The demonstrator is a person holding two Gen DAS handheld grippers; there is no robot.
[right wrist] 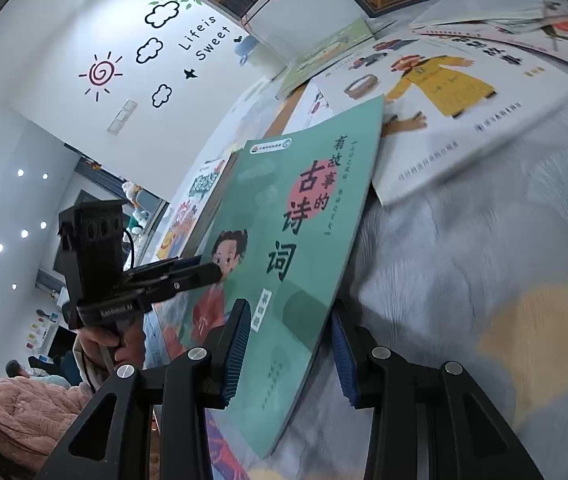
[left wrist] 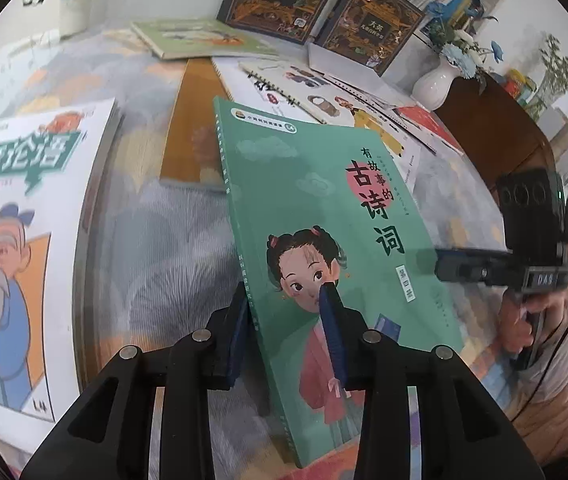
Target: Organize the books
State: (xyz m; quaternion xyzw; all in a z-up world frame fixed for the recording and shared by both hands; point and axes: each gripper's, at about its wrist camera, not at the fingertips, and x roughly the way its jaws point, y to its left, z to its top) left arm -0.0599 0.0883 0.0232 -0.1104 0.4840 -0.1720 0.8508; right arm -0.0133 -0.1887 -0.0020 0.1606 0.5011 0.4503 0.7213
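Fingers of the left gripper (left wrist: pixel 284 332) and right gripper (right wrist: pixel 289 354) each clamp opposite edges of the green book (left wrist: pixel 323 240), sharing its weight to keep it flat above the surface (left wrist: pixel 172 248).

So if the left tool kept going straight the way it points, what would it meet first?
Nothing new: the green book already sits between its fingers. Beyond the book's far edge, the spiral-bound book on the table looks next, though depth is unclear.

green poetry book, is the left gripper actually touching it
Touching. In the left wrist view, the left gripper has one blue pad on the green poetry book's cover and the other pad against its spine edge, with no gap showing.
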